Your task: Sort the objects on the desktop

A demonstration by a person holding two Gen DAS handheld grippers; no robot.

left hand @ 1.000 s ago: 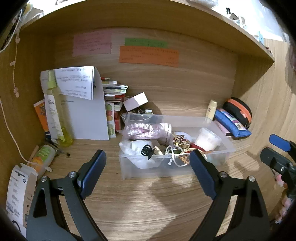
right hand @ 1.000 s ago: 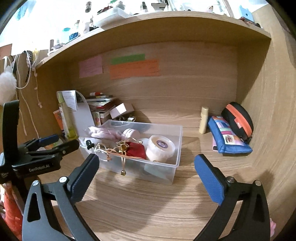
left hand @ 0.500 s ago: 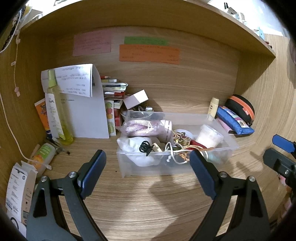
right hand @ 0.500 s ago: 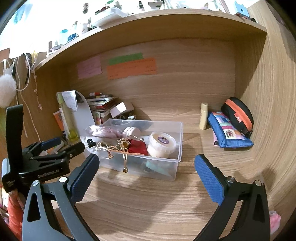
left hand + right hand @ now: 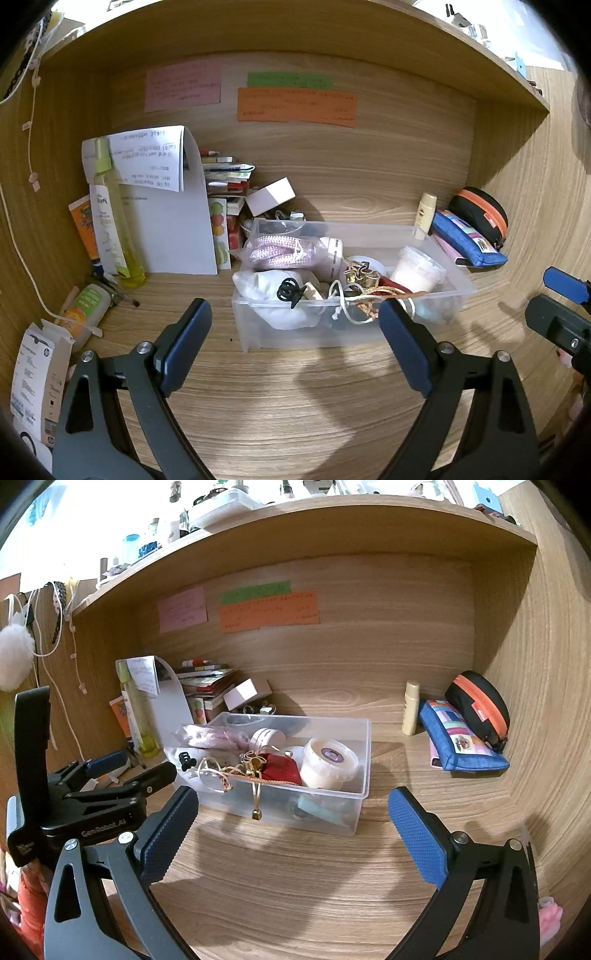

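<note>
I am holding both my left fingers (image 5: 295, 332) and right fingers (image 5: 291, 823) wide apart and gripping nothing, the clear box (image 5: 436, 236) is sitting full, and the blue pouch (image 5: 458, 746) and little bottle (image 5: 412, 707) are waiting on the counter (image 5: 295, 886).

Colours we see, desk centre to right
Clear bin (image 5: 364, 760): red pouch (image 5: 280, 768), pink rope (image 5: 275, 251). Right: blue patchwork pouch (image 5: 458, 744), black case with orange zip (image 5: 480, 709).
</note>
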